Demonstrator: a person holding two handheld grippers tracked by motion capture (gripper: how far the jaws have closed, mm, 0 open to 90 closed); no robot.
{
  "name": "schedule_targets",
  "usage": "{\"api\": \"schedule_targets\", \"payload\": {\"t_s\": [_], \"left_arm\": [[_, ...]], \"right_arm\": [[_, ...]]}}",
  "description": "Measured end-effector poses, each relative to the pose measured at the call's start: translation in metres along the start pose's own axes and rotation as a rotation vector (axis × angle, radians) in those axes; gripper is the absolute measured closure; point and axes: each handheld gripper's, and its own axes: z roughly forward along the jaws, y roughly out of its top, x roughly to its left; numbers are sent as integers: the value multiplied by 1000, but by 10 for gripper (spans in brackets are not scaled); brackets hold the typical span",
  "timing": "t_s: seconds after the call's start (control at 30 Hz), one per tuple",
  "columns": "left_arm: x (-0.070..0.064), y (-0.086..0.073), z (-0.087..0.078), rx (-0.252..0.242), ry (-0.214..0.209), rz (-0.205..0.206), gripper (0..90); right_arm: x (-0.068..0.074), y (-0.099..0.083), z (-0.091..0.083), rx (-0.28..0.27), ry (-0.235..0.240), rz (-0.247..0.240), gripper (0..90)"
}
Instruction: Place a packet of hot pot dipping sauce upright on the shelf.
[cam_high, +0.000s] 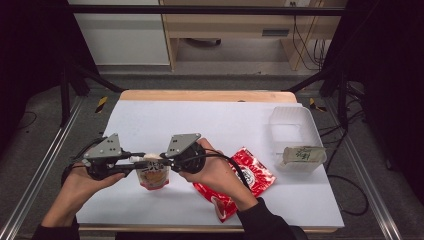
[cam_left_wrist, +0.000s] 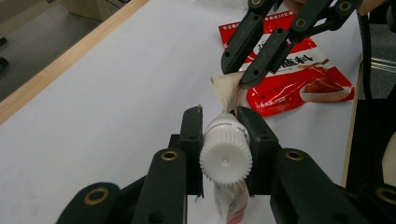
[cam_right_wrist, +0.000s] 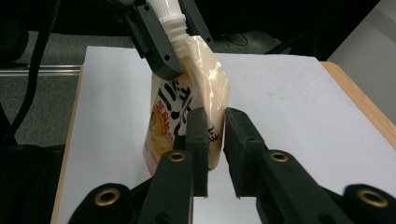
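A: High view first. What is on the table (cam_high: 210, 120)?

B: A white sheet covers it. Near the front edge, left of centre, a small pouch (cam_high: 152, 175) with a white cap hangs between the two grippers, above the sheet. The left gripper (cam_high: 131, 159) comes at it from the left, the right gripper (cam_high: 162, 159) from the right. Whether the pouch's bottom touches the sheet, I cannot tell.

A: Other items?

B: A red packet (cam_high: 240, 182) lies flat just right of the right hand (cam_high: 212, 172). Farther right stands a clear plastic box (cam_high: 295, 125) with a greenish packet (cam_high: 302, 155) in its near end.

A: Left gripper view?

B: The jaws of the left gripper (cam_left_wrist: 225, 135) are clamped narrow on the ribbed white cap (cam_left_wrist: 226, 156), one jaw on each side, touching it. The pouch (cam_left_wrist: 231, 203) hangs below the cap. Beyond, the right gripper (cam_left_wrist: 233, 81) pinches the pouch's upper corner. The red packet (cam_left_wrist: 299, 79) lies on the sheet behind it.

A: Right gripper view?

B: The jaws of the right gripper (cam_right_wrist: 212, 126) stand close together with the edge of the pouch (cam_right_wrist: 187, 116) between them, held. Above, the left gripper (cam_right_wrist: 161, 42) grips the threaded neck and cap (cam_right_wrist: 163, 9). The pouch is tilted, cap toward the left gripper.
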Motion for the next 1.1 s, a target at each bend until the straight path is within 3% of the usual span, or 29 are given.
{"api": "schedule_targets", "payload": {"t_s": [0.1, 0.23, 0.33, 0.5, 0.63, 0.97, 1.1], "left_arm": [[-1, 0, -1, 1, 0, 6, 727], [-1, 1, -4, -3, 0, 12, 727], [-1, 1, -6, -3, 4, 16, 727], [-3, 2, -6, 5, 3, 30, 726], [-3, 1, -5, 3, -2, 29, 726], [-4, 1, -2, 12, -13, 40, 726], [-4, 1, -2, 1, -18, 31, 726]], "right_arm": [[-1, 0, -1, 7, -7, 4, 665], [0, -3, 2, 97, -17, -10, 440], [1, -4, 7, 157, -12, -9, 363], [1, 2, 13, 224, 27, -31, 333], [-3, 13, 14, 258, 62, -48, 370], [-1, 26, 24, 306, 132, -74, 676], [-1, 28, 26, 314, 124, -77, 805]]}}
